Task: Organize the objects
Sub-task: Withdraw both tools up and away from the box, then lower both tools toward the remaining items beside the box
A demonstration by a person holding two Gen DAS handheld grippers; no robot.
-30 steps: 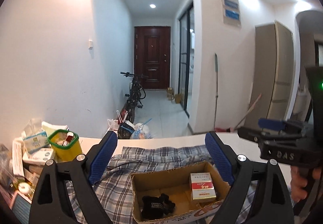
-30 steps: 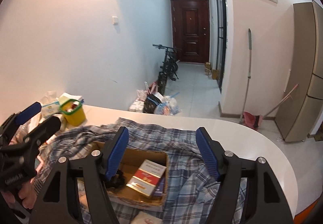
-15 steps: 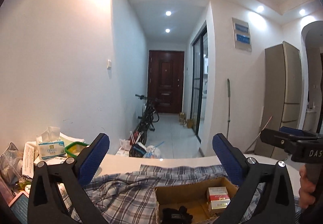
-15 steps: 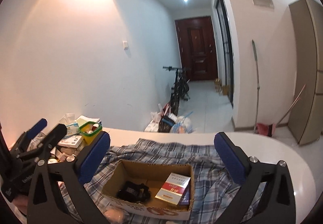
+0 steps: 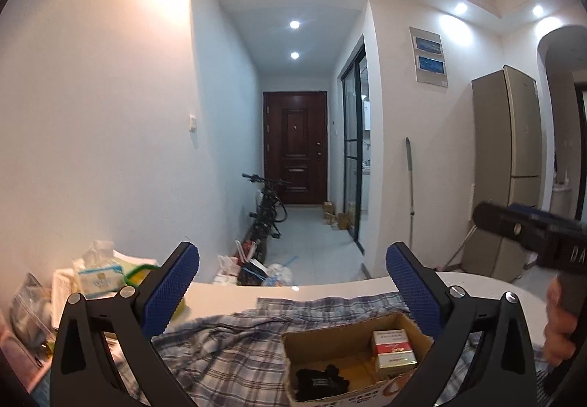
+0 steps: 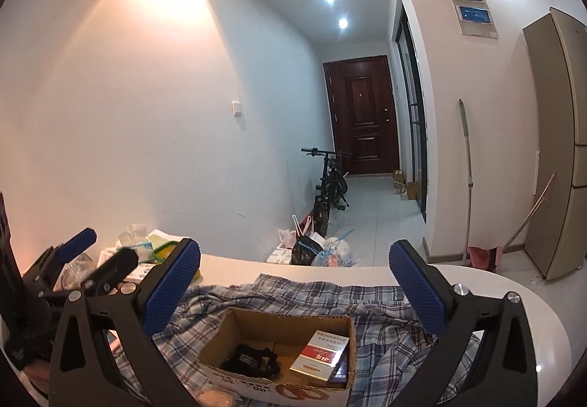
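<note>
1. Both tools, the left gripper (image 5: 292, 284) and right gripper (image 6: 294, 282), are held with jaws wide apart and empty.
2. The cardboard box (image 6: 279, 357) (red packs and a black item inside) is seen on the plaid cloth (image 6: 385, 304), near centre.
3. A pause between placements is judged; another loose item must be picked.

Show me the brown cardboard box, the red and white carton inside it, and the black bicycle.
brown cardboard box (image 6: 234, 335), right wrist view, left wall
red and white carton (image 6: 320, 353), right wrist view, top face
black bicycle (image 6: 328, 185), right wrist view, frame
</note>
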